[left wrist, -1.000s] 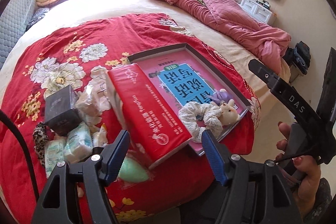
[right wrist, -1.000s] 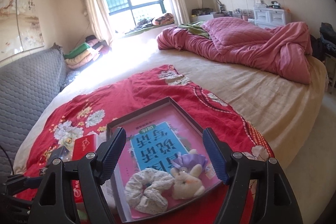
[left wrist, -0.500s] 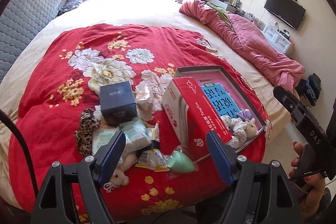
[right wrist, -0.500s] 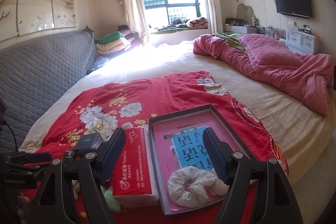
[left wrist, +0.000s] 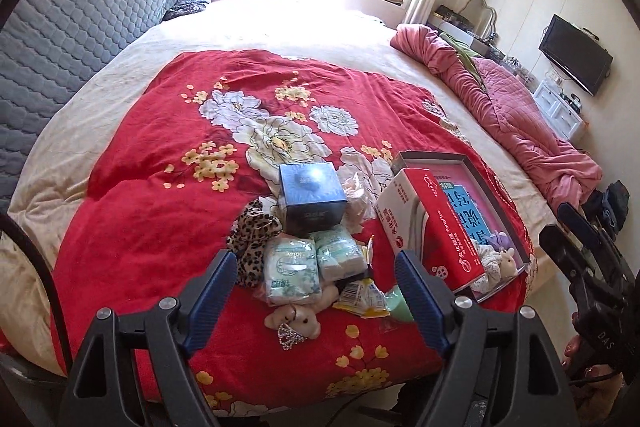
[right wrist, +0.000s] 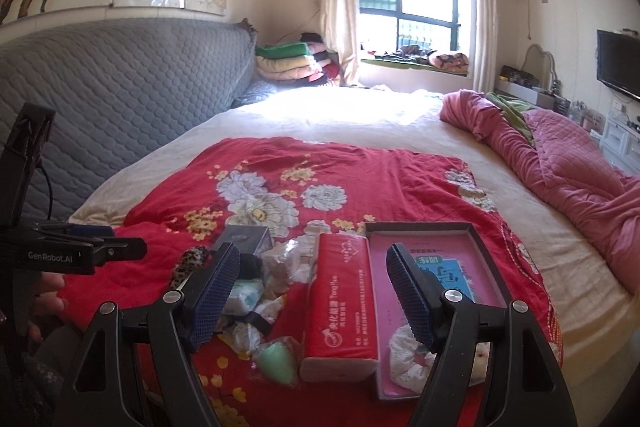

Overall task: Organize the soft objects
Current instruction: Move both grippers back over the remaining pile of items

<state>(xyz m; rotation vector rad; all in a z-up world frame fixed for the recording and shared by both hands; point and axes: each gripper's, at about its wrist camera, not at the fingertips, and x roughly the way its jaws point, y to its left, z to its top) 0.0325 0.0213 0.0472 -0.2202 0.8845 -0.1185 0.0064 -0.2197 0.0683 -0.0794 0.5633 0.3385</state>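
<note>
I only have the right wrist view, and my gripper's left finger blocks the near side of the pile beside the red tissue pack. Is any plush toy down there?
Observer: Yes. The left wrist view shows a small teddy bear lying at the pile's near edge, right against two wipe packs.
Operator: Is the left gripper holding anything?
Observer: No. The left gripper is open and empty; the bear shows between its fingers.

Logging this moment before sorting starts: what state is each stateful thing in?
left gripper: jaws open, holding nothing.
right gripper: jaws open, holding nothing.
tray: open-topped, holding a white scrunchie and small plush toys.
red tissue pack: sealed, leaning on the tray.
television: screen dark.
</note>
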